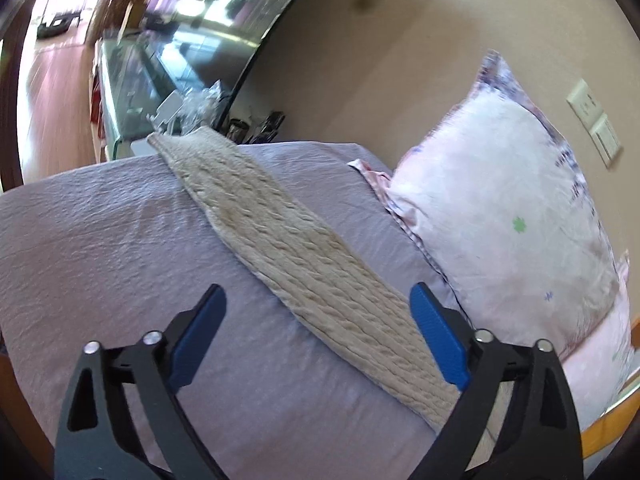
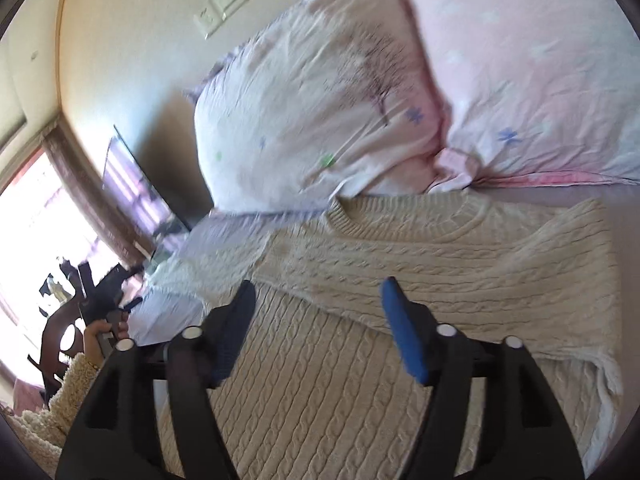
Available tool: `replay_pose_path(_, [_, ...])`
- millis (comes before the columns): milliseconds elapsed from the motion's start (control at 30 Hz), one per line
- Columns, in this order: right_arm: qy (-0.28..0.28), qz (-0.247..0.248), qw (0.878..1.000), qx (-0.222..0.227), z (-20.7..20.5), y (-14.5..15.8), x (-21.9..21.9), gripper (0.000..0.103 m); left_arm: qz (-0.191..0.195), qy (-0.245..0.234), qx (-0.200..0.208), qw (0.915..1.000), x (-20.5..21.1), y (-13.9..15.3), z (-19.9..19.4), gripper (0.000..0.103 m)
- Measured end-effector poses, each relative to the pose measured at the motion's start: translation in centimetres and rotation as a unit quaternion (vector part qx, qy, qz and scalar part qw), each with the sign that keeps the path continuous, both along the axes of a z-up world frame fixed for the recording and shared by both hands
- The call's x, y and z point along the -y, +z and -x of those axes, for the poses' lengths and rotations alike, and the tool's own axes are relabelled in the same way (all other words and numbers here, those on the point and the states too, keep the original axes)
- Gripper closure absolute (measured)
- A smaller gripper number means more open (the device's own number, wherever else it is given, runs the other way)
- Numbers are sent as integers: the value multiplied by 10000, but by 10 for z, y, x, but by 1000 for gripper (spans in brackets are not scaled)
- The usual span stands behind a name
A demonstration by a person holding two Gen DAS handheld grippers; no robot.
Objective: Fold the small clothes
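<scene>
A cream cable-knit sweater (image 2: 400,264) lies flat on the lavender bed sheet (image 1: 100,248), its collar toward the pillows and one sleeve folded across the chest. Its other sleeve (image 1: 280,240) stretches out long over the sheet in the left wrist view. My left gripper (image 1: 318,300) is open and empty, just above the near end of that sleeve. My right gripper (image 2: 318,292) is open and empty, hovering over the sweater's body. The left gripper also shows in the right wrist view (image 2: 108,300), held in a hand at the far left.
A pink-white patterned pillow (image 1: 500,208) leans against the beige wall; a second pillow (image 2: 540,64) lies beside it. A glass-topped bedside table (image 1: 132,92) stands past the bed's far edge. Wall switches (image 1: 596,120) sit above the pillow. A window (image 2: 36,216) glares at left.
</scene>
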State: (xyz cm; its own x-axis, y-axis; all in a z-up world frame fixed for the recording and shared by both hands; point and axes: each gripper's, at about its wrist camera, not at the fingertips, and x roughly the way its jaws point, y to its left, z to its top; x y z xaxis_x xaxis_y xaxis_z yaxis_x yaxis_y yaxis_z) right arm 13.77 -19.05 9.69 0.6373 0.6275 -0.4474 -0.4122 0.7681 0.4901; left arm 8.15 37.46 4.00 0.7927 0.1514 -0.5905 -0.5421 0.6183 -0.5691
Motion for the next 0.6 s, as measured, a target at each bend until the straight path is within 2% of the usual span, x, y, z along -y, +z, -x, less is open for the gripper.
replay_pose_path(133, [-587,-80,9982,13,15,3,47,25,976,326,46,9947,-41,-22,-2,31])
replay_pose_path(200, [-853,-91,9963,4,23,4,68,25,1330,501,219,9896,-57,-31,1,42])
replay_pose_path(333, [-1181,-199,9928,-102,29,1,96,22,1535,696,246,9854,-80,-36,1,54])
replay_pose_path(433, [-1362,-338,9900,-122,32,-6,108,20,1641,680,164,9840,-90,-39,-9,71])
replay_pose_path(500, [-1414,-429,9889,-160,34,-9,113,20,1757,637,27,9824,-94,-42,-16,91])
replay_pose_path(533, [-1455,-456,9881,-179,36,-11,117,20,1860,574,-13,9809,-93,-43,-20,97])
replay_pose_path(567, [-1479,-460,9878,-185,38,-13,119,20,1907,523,38,9802,-87,-40,-25,96])
replay_pose_path(600, [-1505,-463,9873,-186,41,-14,123,20,1782,453,118,9829,-79,-31,-29,97])
